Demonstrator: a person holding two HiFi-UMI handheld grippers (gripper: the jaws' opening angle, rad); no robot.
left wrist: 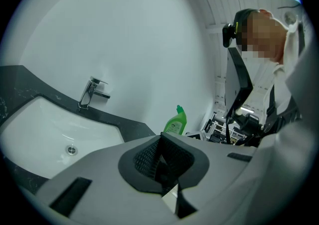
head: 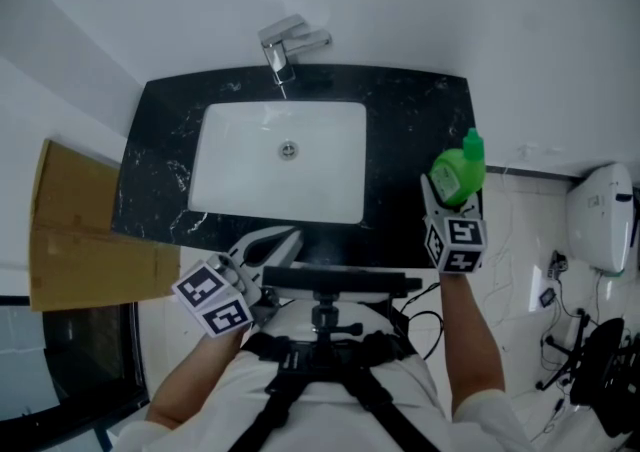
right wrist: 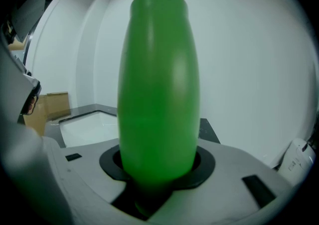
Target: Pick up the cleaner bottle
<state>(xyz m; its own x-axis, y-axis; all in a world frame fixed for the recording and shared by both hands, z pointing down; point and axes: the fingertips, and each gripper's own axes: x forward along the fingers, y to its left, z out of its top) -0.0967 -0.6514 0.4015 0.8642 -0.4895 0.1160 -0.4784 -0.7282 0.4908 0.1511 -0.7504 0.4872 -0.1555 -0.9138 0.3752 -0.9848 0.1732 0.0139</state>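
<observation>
- right gripper (head: 452,208) is clamped on the cleaner bottle (head: 460,172), which sits dead ahead between the jaws.
- Bottle's long axis is upright, cap up, at the counter (head: 410,130) right end. Can't tell if its base is off the surface.
- left gripper (head: 272,246) is closed and empty, well apart by the sink (head: 215,170) front. I'd say the right one lifts, straight up.

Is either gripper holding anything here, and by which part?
The right gripper holds the green cleaner bottle, its jaws clamped on the lower body, cap up. The left gripper is shut and empty.
</observation>
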